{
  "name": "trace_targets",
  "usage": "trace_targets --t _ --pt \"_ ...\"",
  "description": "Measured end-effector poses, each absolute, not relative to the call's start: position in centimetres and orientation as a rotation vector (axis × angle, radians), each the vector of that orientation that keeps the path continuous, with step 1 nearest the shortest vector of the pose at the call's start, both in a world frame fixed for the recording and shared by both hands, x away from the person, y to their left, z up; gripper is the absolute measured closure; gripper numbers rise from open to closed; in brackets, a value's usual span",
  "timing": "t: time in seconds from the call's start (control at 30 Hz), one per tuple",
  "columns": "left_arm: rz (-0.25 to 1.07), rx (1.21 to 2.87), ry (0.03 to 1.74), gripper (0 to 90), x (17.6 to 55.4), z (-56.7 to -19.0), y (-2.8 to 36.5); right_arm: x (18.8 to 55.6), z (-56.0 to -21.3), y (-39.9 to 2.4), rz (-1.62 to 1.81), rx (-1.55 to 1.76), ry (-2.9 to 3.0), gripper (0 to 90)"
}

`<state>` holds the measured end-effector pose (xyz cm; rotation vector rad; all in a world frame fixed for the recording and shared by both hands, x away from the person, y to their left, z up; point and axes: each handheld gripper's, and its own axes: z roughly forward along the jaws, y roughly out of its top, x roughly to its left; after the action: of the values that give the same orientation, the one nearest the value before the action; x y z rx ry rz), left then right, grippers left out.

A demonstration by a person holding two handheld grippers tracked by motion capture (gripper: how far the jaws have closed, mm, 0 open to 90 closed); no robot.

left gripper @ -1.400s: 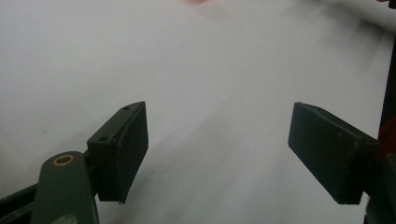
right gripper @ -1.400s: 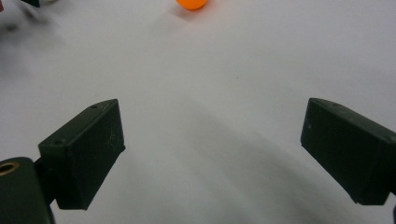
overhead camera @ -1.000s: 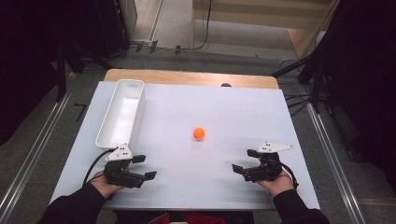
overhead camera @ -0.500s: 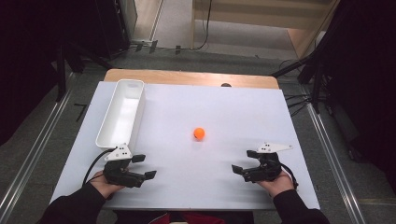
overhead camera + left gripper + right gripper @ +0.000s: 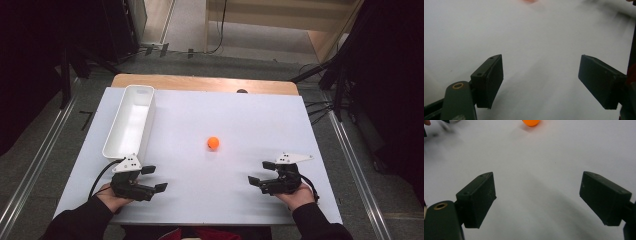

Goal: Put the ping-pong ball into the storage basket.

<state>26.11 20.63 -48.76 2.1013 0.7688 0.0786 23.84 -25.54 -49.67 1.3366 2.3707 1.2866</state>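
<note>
A small orange ball [image 5: 213, 143] lies near the middle of the white table top [image 5: 225, 115]; its lower half peeks in at the top of the right gripper view [image 5: 531, 122], and a blurred orange trace of the ball [image 5: 528, 1] edges the left gripper view. My left gripper [image 5: 154, 178] rests at the near left of the table, held in a hand, jaws open on nothing [image 5: 540, 82]. At the near right my right gripper [image 5: 262, 172] sits the same way, jaws wide apart over bare table [image 5: 537, 200]. Both point inward toward each other.
A long white bin [image 5: 131, 122] stands along the table's left side, just beyond the left gripper. A wooden strip [image 5: 205, 83] runs along the far edge. Dark stands and cables flank the table on the floor.
</note>
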Motion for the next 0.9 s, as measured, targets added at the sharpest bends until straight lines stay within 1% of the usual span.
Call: trace_targets --t 0.37,0.9 --pt "0.064 2.086 0.788 20.5 26.1 -48.6 20.5 23.9 -49.8 -25.4 1.289 1.339 2.386 12.2" --pt "0.038 2.135 0.785 20.6 26.0 -47.9 19.2 24.0 -49.8 -25.5 1.292 1.341 2.388 12.2"
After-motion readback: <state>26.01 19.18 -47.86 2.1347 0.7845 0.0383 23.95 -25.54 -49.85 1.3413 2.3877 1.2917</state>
